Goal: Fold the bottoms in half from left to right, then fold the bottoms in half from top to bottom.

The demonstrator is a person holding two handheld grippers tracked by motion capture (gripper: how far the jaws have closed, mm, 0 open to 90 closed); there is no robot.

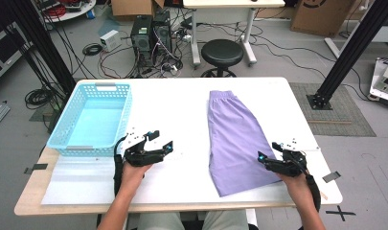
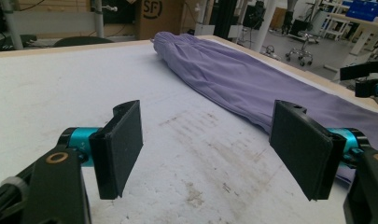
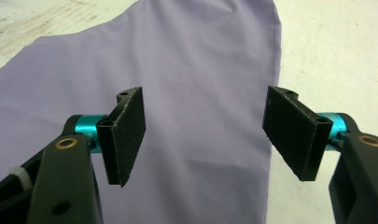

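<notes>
A folded lilac garment (image 1: 235, 134) lies flat on the white table (image 1: 182, 105), its gathered waistband at the far end. My right gripper (image 1: 269, 154) hovers over the garment's near right part, open, with only flat cloth (image 3: 196, 107) below the wide-apart jaws. My left gripper (image 1: 164, 141) rests low over bare tabletop left of the garment, open and holding nothing. From the left gripper view the lilac cloth (image 2: 233, 79) stretches away on the right, beyond my left gripper (image 2: 206, 149).
A light blue plastic basket (image 1: 93, 119) stands at the table's left side, with nothing in it. A black stool (image 1: 222, 52), computer towers (image 1: 151, 34) and loose cables lie on the floor beyond the far edge. Stained white tabletop (image 2: 84, 88) spreads between basket and garment.
</notes>
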